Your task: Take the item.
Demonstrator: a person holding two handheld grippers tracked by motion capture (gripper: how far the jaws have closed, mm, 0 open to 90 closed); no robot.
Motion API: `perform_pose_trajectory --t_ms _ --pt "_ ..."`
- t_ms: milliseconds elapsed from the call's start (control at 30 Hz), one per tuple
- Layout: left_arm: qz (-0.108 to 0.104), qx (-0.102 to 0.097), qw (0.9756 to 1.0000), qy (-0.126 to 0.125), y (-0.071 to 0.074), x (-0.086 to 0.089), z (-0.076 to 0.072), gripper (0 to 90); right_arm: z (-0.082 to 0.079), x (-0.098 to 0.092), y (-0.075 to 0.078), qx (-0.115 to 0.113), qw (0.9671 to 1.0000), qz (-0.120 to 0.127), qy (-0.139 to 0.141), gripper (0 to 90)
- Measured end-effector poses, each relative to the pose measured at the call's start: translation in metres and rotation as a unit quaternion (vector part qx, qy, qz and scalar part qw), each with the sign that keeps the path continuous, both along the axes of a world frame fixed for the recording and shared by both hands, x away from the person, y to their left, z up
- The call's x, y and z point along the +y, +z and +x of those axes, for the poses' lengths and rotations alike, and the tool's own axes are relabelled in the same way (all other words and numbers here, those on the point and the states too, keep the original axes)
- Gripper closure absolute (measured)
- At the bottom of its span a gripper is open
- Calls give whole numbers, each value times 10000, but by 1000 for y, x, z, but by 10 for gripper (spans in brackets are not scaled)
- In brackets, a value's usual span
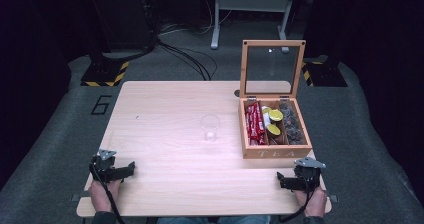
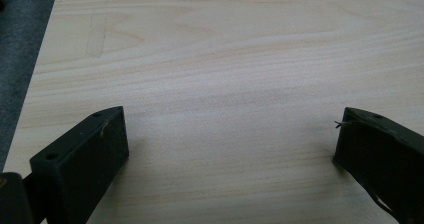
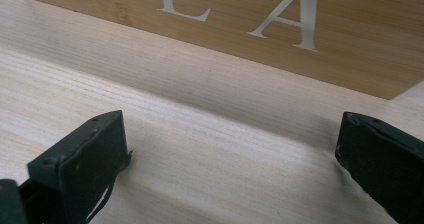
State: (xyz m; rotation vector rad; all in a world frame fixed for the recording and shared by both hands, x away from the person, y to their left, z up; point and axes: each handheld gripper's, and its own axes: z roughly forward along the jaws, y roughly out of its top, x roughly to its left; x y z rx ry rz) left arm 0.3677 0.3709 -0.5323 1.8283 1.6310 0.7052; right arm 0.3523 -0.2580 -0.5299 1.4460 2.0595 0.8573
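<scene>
- My left hand-held gripper (image 1: 131, 168) rests at about 8 o'clock on the tabletop (image 1: 165, 129), near the front edge. Its jaws stand wide apart, released, with bare wood between them in the left gripper view (image 2: 230, 134).
- My right hand-held gripper (image 1: 280, 178) sits at about 4 o'clock, just in front of the tea box (image 1: 276, 152). Its jaws are also spread wide and grasp nothing (image 3: 230, 139).
- In the right gripper view the box's front wall (image 3: 280, 29) with the pale letters "TEA" stands close ahead, apart from the jaws.
- The tea box is at 3 o'clock on the tabletop, with its glass-paned lid (image 1: 272, 69) upright and open.
- Inside it: red packets (image 1: 255, 124) in the left compartment, yellow-topped pods (image 1: 274, 121) in the middle one, dark items (image 1: 292, 124) in the right one.
- A clear glass (image 1: 210, 127) stands upright near the centre, just left of the box and not touching it.
</scene>
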Motion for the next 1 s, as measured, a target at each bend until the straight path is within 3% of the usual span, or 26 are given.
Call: perform_pose_trajectory --t_ms 267,600,733,833,1000 --pt "-5 9 10000 -3 0 0 0 5 -1 -7 0 -14 9999 66 -114 5" --pt "6 -1 10000 3 0 0 0 5 -2 -8 0 -27 10000 47 -46 18" --pt "-10 -19 10000 22 0 0 0 5 -3 -18 3 -74 9988 481 -28 16" --pt "-10 -15 10000 25 0 0 0 5 -5 -27 8 -72 9984 555 -95 24" --pt "-3 -15 10000 26 0 0 0 5 -10 -32 28 -190 9975 665 -111 27"
